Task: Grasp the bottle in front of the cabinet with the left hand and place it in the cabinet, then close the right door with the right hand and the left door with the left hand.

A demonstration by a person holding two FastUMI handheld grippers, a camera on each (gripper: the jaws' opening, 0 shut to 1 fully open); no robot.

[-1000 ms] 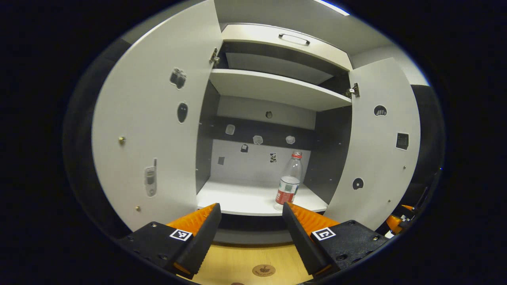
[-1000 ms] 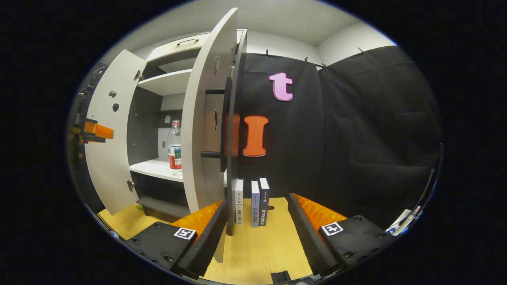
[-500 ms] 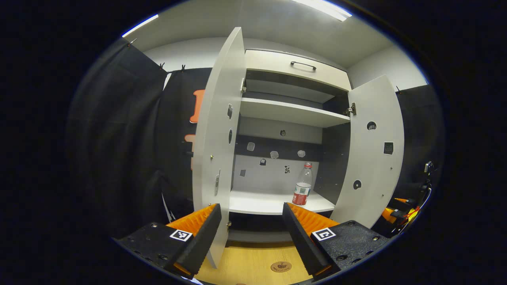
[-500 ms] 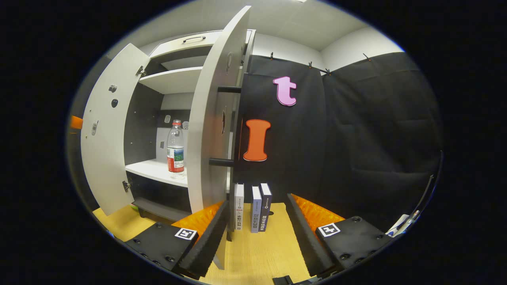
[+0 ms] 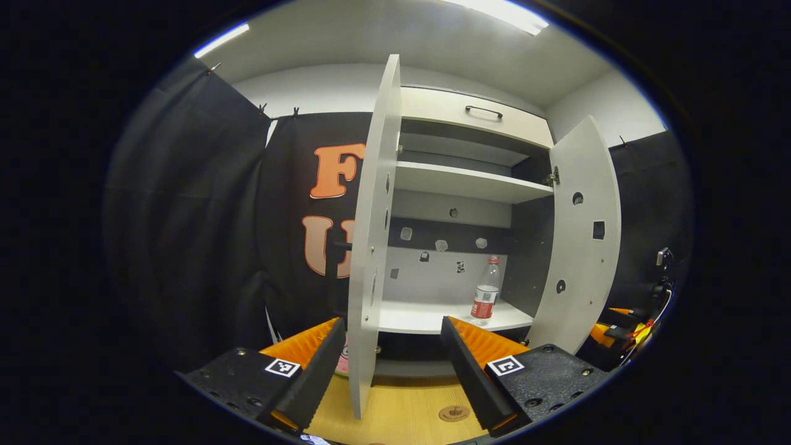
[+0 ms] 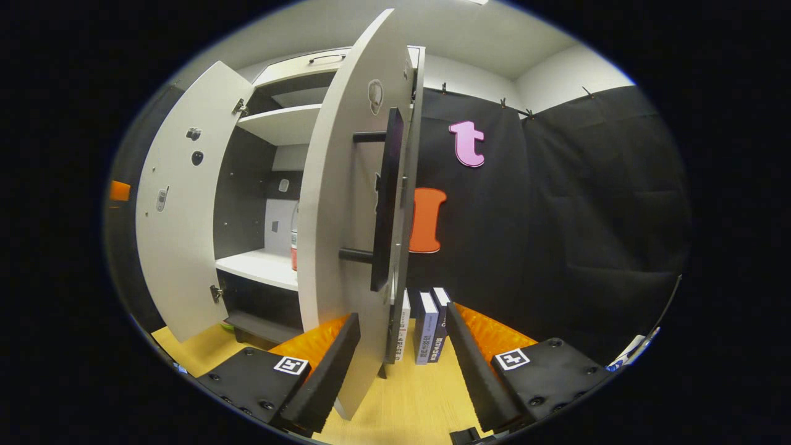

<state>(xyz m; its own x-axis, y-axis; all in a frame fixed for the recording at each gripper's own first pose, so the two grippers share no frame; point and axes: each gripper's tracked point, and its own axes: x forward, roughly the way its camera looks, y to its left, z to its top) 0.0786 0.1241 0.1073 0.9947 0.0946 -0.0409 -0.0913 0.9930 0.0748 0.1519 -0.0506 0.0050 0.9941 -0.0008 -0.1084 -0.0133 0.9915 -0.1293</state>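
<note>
Already the bottle (image 5: 486, 295) is standing right of centre on the cabinet shelf (image 5: 432, 316), so only door closing seems left. Both the left gripper (image 5: 391, 371) and right gripper (image 6: 401, 364) are spread and empty, the right straddling the right door (image 6: 352, 247) edge, probably to push it.

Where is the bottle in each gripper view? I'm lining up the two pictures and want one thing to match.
Left gripper view: the bottle stands upright at the right end of the cabinet's lower shelf.
Right gripper view: a sliver of the bottle peeks from behind the right door, left of centre.
Shared landmark: that white lower shelf.
</note>
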